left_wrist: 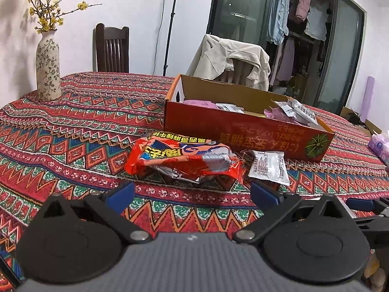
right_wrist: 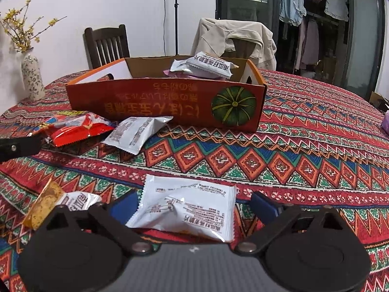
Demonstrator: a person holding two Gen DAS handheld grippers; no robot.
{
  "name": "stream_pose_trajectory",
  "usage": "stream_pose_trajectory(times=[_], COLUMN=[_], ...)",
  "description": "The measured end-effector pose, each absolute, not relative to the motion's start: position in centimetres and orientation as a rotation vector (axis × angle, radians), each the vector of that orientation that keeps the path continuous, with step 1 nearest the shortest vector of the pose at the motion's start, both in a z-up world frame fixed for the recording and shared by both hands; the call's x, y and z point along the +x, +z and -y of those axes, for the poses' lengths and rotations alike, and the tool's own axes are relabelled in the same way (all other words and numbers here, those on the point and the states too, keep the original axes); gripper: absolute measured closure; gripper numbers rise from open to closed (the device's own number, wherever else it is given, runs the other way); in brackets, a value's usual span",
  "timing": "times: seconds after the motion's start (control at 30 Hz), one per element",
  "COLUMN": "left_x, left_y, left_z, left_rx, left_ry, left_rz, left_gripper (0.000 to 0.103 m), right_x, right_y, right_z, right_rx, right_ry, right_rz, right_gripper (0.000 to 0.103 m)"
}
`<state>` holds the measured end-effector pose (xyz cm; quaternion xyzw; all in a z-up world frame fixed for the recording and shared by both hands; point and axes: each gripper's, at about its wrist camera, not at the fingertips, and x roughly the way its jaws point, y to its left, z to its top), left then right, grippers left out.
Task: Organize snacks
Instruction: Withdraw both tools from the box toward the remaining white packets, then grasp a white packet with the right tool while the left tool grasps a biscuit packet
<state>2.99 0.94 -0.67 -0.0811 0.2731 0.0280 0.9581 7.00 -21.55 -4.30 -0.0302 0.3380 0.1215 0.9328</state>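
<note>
So it's a big table with a loud red patterned tablecloth (left_wrist: 73, 126), zigzags and diamonds all over. A floral ceramic vase (left_wrist: 48, 70) with yellow blossom twigs stands at the far left edge, a dark wooden chair (left_wrist: 112, 48) sits against the white wall behind it, and a second chair has a beige jacket (left_wrist: 231, 60) slung over it. Past that, a glass door with laundry hanging (left_wrist: 301, 14) behind it. A purple tissue pack (left_wrist: 379, 146) sits off at the right edge of the table.

The snacks: an open orange cardboard box (right_wrist: 170, 104) with a green pumpkin printed on its side sits mid-table, already holding some white and pink packets (right_wrist: 201, 67). Right in front of the box lies a red-orange snack bag (left_wrist: 182, 160) with yellow lettering, kind of crumpled, and a small white packet (left_wrist: 268, 168) just beside it, leaning toward the box. Nearer the table's edge there's another white packet (right_wrist: 184, 209) with tiny print, and to its left a packet with a cookie picture (right_wrist: 46, 204) on it.

The left gripper (left_wrist: 192, 192) is spread wide, holding nothing, pointed at the red-orange bag but not touching it. The right gripper (right_wrist: 192, 206) is also wide open, with that nearer white packet lying between its blue fingers (right_wrist: 262, 205), not pinched.
</note>
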Motion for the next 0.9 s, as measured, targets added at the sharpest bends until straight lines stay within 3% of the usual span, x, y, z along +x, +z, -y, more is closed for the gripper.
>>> stream_pose_trajectory(times=[0.17, 0.4, 0.9], left_x=[2.8, 2.5, 2.6], left_y=[-0.7, -0.8, -2.0], left_z=[-0.4, 1.3, 6.7], left_rx=[-0.175, -0.174, -0.104], left_ry=[0.046, 0.019, 0.017], left_rz=[-0.575, -0.6, -0.67], left_gripper=[0.0, 0.0, 0.0], right_x=[5.8, 4.9, 3.7], right_y=[-4.0, -3.9, -2.8], right_z=[21.6, 22.7, 25.3], right_rx=[-0.052, -0.008, 0.03], right_ry=[0.263, 0.272, 0.281], right_rz=[-0.66, -0.627, -0.54], right_gripper=[0.03, 0.046, 0.046])
